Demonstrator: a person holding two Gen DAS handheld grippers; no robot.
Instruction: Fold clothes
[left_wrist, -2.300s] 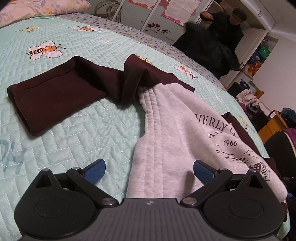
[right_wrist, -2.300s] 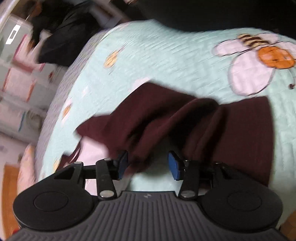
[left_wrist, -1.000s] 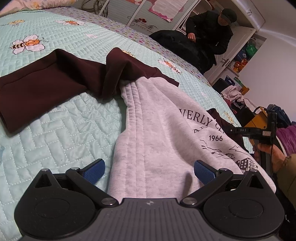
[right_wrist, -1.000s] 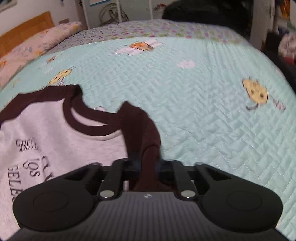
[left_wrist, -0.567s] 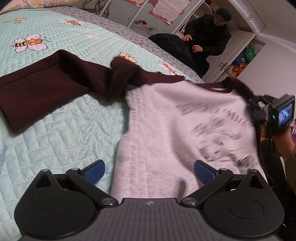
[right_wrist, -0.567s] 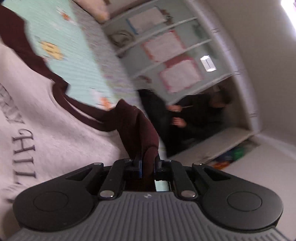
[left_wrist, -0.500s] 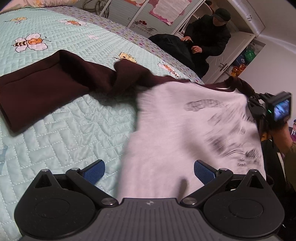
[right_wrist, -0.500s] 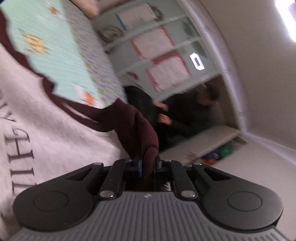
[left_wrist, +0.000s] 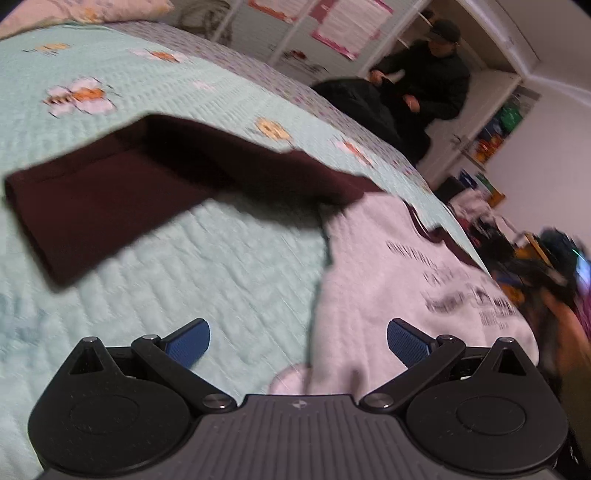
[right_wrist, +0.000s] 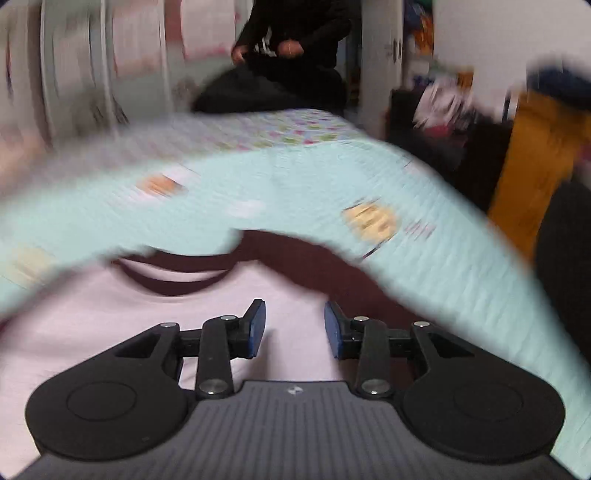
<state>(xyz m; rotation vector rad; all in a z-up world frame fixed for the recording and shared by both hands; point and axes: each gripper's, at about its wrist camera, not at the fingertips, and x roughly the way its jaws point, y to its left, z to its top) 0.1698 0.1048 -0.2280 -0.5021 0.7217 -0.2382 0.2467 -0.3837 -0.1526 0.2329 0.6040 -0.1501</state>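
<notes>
Left gripper (left_wrist: 298, 341) hangs with jaws wide apart, nothing between them, over the hem of the grey sweatshirt (left_wrist: 388, 280) lying on the mint quilt (left_wrist: 229, 266). Only that view shows the maroon sleeve (left_wrist: 110, 192) stretched out left, with bare quilt around it. Right gripper (right_wrist: 294, 326) has just been opening, jaws apart and empty, above the collar (right_wrist: 173, 284); past it, open quilt runs to the bed's far edge and a seated person (right_wrist: 291, 40).

Soft, even indoor light is falling on the mint-green quilted bedspread (left_wrist: 229, 273), throwing little shadow. Motion blur is smearing both views, heaviest at the bedspread's far edge, and fisheye lenses are bending everything towards the corners.
</notes>
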